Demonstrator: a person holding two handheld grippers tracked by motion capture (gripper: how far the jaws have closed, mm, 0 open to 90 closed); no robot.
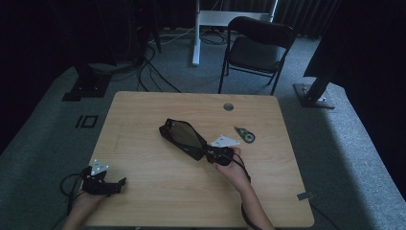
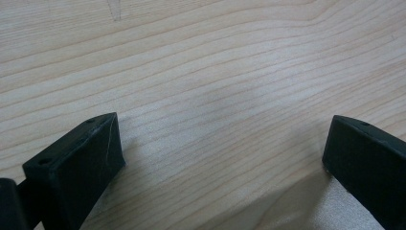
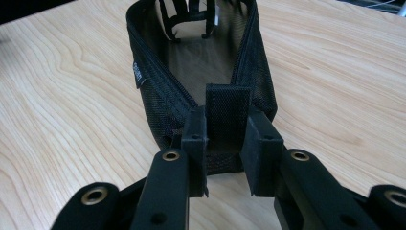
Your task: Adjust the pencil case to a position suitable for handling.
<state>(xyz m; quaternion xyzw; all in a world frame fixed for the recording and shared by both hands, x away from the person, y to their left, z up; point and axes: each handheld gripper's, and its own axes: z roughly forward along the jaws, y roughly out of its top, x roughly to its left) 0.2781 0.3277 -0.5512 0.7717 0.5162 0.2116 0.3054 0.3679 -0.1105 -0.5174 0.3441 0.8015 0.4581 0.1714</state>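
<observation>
right gripper (image 3: 225, 143) clamped on end tab of open black mesh pouch (image 1: 182, 136) mid-table, left gripper (image 2: 222, 158) jaws apart over bare table (image 1: 143, 115) near left

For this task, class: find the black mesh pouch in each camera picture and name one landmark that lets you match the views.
High view: the black mesh pouch lies open near the table's middle, its near end at the right gripper.
Right gripper view: the pouch runs from the centre to the top, its end tab clamped between the jaws.
Left gripper view: not in it; open jaws over bare wood.
Shared landmark: the light wooden table.
</observation>
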